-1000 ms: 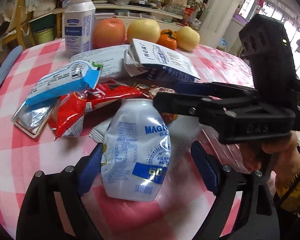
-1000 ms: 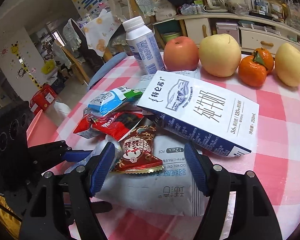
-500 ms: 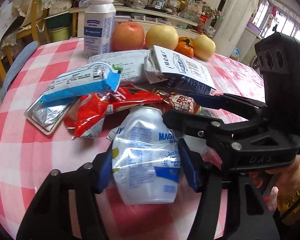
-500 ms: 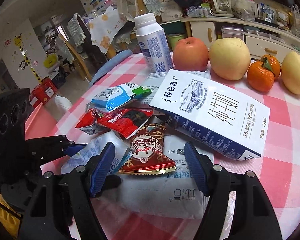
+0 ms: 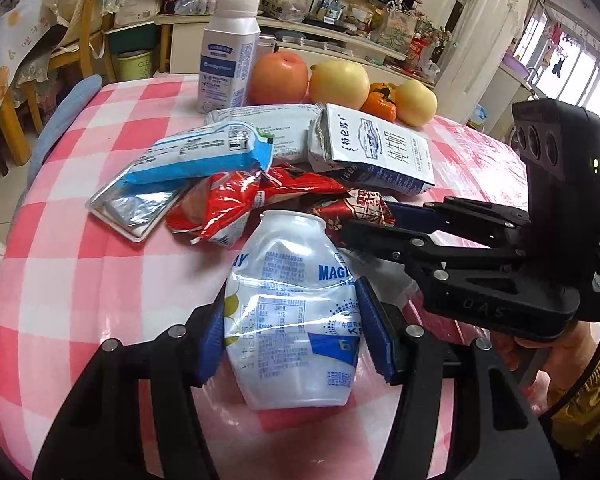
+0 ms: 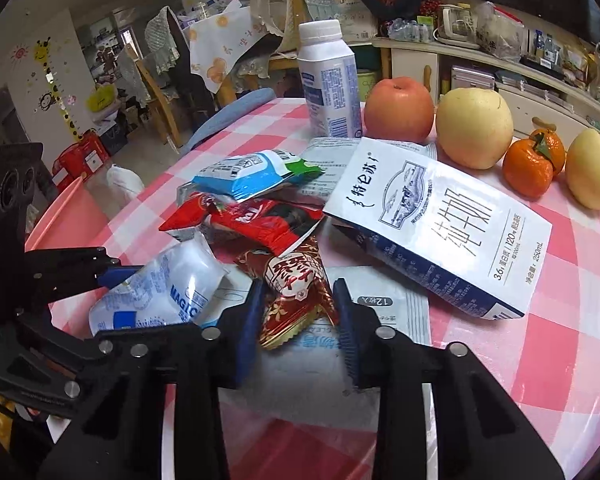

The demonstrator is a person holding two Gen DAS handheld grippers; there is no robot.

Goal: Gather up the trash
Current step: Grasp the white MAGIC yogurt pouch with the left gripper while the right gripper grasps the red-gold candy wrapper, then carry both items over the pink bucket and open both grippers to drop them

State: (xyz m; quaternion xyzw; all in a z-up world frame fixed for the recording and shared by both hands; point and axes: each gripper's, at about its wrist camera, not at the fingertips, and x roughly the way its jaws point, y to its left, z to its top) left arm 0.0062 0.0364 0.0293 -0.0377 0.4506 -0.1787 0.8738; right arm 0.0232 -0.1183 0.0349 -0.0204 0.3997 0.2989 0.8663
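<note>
Wrappers (image 5: 256, 196) before carton (image 5: 374, 152), fruit (image 5: 280, 78) behind (bottle (image 5: 228, 56) leftmost)

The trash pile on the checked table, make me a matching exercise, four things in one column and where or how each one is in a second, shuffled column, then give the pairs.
Things:
1. crushed white bottle
2. red-gold candy wrapper
3. upright white bottle
4. milk carton

States:
A. standing capped beside the red apple
B. lying flat in front of the fruit
C. squeezed between the left gripper's pads
D. between the closing jaws of the right gripper

Pairs: 1-C, 2-D, 3-A, 4-B
</note>
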